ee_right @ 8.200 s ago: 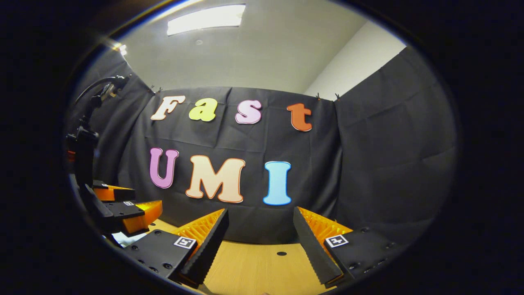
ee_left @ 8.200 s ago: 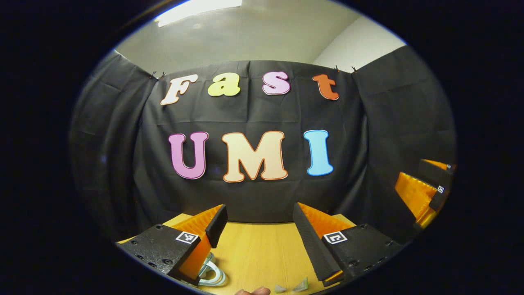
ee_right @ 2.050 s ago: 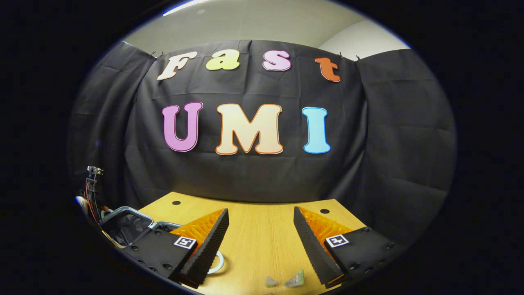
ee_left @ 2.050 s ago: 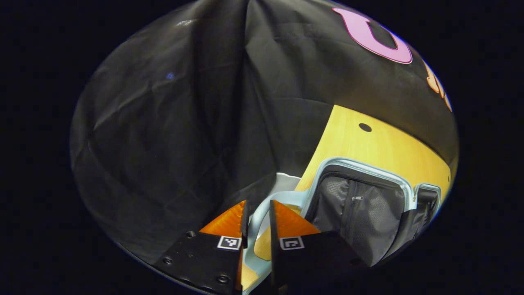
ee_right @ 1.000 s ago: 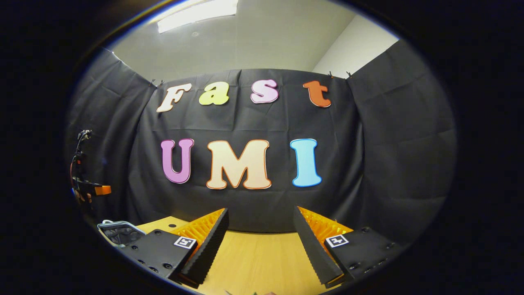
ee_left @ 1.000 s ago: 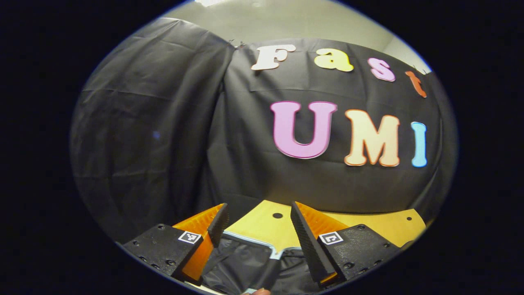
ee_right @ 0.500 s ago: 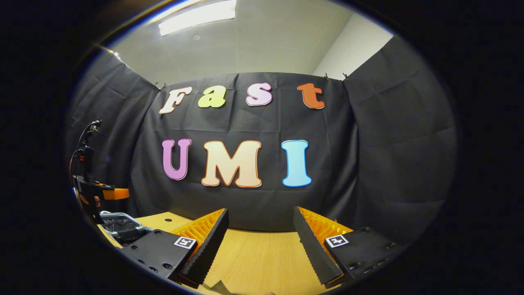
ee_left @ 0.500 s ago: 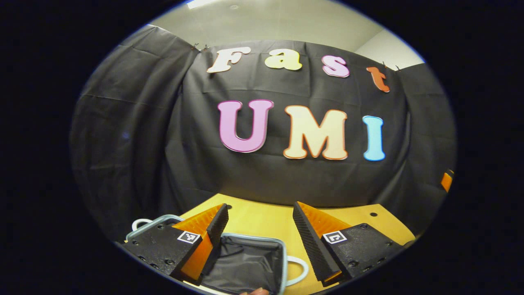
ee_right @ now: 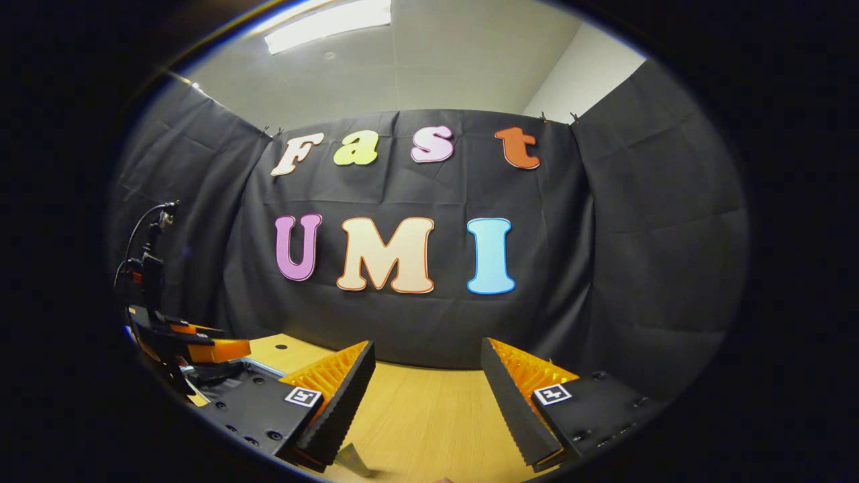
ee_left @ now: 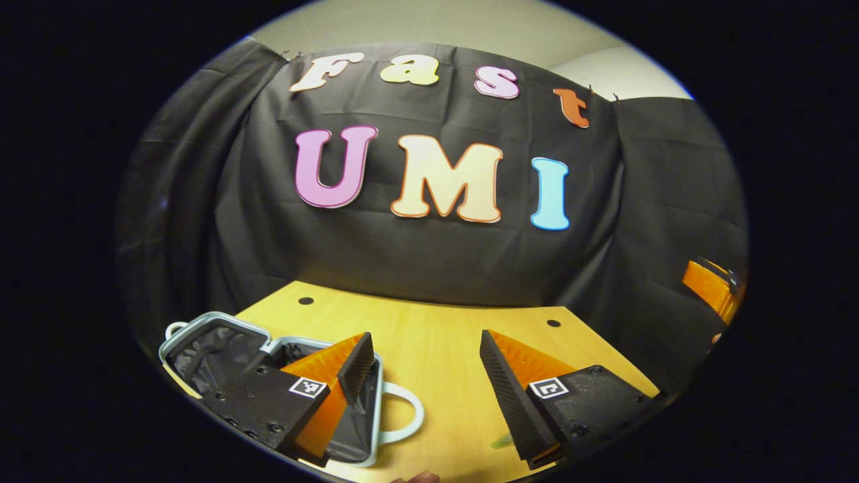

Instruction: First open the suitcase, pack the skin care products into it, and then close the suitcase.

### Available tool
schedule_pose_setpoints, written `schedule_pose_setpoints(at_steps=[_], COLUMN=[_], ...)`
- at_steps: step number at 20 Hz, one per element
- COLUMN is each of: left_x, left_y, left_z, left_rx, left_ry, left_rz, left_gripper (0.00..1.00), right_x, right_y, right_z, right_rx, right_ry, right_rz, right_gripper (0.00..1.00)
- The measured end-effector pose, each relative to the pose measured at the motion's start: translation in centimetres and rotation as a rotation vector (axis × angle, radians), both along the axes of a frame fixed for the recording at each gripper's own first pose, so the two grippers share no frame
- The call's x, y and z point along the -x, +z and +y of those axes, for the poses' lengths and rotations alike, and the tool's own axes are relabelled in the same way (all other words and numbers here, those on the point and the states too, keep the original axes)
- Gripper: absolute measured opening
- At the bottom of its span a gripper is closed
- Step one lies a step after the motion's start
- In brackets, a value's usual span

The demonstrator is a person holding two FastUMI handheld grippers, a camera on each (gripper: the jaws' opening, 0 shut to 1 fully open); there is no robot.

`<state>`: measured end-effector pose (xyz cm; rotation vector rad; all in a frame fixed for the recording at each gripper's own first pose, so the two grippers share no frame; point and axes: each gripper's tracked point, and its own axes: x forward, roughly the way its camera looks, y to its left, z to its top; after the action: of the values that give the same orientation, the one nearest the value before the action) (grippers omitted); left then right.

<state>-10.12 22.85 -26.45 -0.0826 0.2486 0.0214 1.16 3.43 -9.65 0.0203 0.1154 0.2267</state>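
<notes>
Your suitcase [ee_left: 221,349] lies open on the wooden table [ee_left: 436,335] at the lower left of the left gripper view, its pale blue rim framing two dark lined halves side by side, with the white handle [ee_left: 402,419] curving out toward the middle of the table. Half a second ago it sat lower and more central in that view, partly cut off under the fingers; now both halves show and more bare tabletop is visible beyond it. Two seconds ago your left gripper [ee_left: 423,376] was pinched around that handle; now its fingers stand wide apart with nothing between them, and the left finger overlaps the nearer half of the case in the picture. You cannot tell from this view whether it touches the lining.

A small green scrap [ee_left: 502,441] lies on the wood just beside the inner edge of the left gripper's right finger; what it is cannot be made out.

In the right gripper view, your right gripper [ee_right: 426,389] is also spread open and empty above bare wood, much as it was half a second ago. A small folded greyish piece [ee_right: 352,459] shows at the bottom edge near its left finger, too small to identify. At the far left of that view your other gripper, orange and black, sits over the dark interior of the suitcase [ee_right: 221,372], a little lower and nearer the case than before.
</notes>
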Motion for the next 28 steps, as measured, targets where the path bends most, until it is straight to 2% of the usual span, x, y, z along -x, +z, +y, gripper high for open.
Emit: schedule_pose_setpoints(at_steps=[7, 11, 16, 27, 28], left_x=[1.7, 2.7, 3.7, 4.3, 4.3], left_y=[-7.2, -11.5, -14.7, -21.4, -21.8], left_z=[-7.0, -9.0, -10.8, -11.7, -11.9], left_rx=[0.01, 0.001, 0.06, 0.069, 0.072], left_ry=[-0.115, -0.165, -0.186, -0.194, -0.204], left_rz=[0.125, 0.211, 0.28, 0.412, 0.416], left_gripper=[0.92, 0.94, 0.94, 0.93, 0.9], right_x=[0.5, 0.7, 1.0, 0.9, 1.0], right_y=[-0.4, -1.4, -1.8, -3.1, -3.4], right_z=[-1.8, -2.2, -2.9, -4.6, -4.6], right_rx=[0.032, 0.072, 0.116, 0.169, 0.172], right_ry=[-0.009, -0.002, 0.008, -0.014, -0.014], right_rz=[0.021, 0.041, 0.049, 0.073, 0.079], right_gripper=[0.98, 0.98, 0.98, 0.99, 0.99])
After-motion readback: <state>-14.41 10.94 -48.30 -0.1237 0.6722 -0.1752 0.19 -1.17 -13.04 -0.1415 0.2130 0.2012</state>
